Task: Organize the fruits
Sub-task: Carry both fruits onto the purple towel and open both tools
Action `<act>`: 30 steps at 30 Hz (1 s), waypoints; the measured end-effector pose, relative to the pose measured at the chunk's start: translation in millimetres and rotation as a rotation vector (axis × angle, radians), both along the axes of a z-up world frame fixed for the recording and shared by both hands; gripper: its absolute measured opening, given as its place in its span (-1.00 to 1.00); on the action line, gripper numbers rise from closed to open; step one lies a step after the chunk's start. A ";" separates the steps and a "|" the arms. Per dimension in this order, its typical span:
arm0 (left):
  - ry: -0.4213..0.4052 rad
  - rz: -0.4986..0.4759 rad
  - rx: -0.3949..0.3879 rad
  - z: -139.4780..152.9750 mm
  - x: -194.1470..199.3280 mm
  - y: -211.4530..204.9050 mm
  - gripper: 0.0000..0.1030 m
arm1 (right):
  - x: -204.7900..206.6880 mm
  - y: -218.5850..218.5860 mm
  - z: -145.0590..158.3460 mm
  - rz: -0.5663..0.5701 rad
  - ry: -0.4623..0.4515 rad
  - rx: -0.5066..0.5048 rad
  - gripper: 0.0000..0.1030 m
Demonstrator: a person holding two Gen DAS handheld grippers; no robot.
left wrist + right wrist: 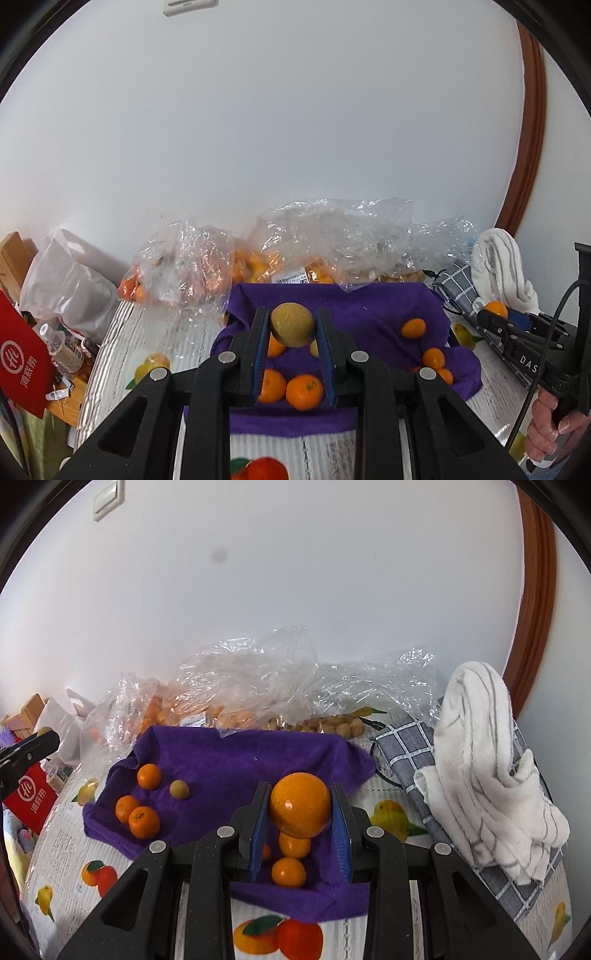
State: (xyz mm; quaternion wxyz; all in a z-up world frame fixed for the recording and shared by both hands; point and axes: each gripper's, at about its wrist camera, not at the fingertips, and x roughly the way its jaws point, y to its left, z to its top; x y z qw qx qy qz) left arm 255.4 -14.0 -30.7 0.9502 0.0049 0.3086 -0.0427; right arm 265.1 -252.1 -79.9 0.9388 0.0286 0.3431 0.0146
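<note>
Purple cloth (pixel 236 760) on the table carries the loose fruit: several oranges (pixel 144 821) and one small tan fruit (pixel 179 788) left to sort. Clear bags (pixel 258 686) behind already hold fruit. Right gripper (pixel 300 806) is clamped on an orange (pixel 300 805), left gripper (pixel 291 325) on a tan fruit (pixel 292 324), both lifted above the cloth. Roughly midway, by my reckoning.

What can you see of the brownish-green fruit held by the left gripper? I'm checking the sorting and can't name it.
The brownish-green fruit is round, dull tan-green, with a matt, finely rough skin and no visible stem. It sits clamped between the blue-padded jaws of the left gripper, lifted above the purple cloth and the oranges lying there. Only the pads touch it.
</note>
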 end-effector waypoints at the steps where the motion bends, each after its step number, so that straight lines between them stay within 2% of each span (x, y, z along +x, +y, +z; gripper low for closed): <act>1: 0.004 0.001 0.000 -1.5 4.6 -1.4 -0.54 | 4.2 -0.3 -1.4 0.002 0.004 -0.001 -0.39; 10: 0.078 0.007 0.006 -27.7 43.8 -0.4 -0.54 | 35.5 -4.4 -24.1 0.004 0.053 -0.008 -0.39; 12: 0.120 0.002 -0.043 -34.2 55.4 10.2 -0.54 | 40.8 -7.1 -29.7 0.003 0.067 -0.004 -0.39; 14: 0.189 -0.007 -0.125 -43.4 69.1 24.0 -0.54 | 46.3 -9.9 -37.7 0.005 0.089 0.013 -0.39; 17: 0.254 -0.003 -0.173 -56.3 79.4 34.5 -0.54 | 53.9 -9.8 -50.2 0.017 0.125 0.034 -0.39; 24: 0.343 -0.028 -0.142 -89.3 88.0 20.3 -0.54 | 68.5 -0.4 -72.3 0.027 0.165 0.003 -0.39; 30: 0.386 0.005 -0.033 -109.5 92.0 6.6 -0.54 | 74.2 4.1 -84.7 0.037 0.195 -0.011 -0.39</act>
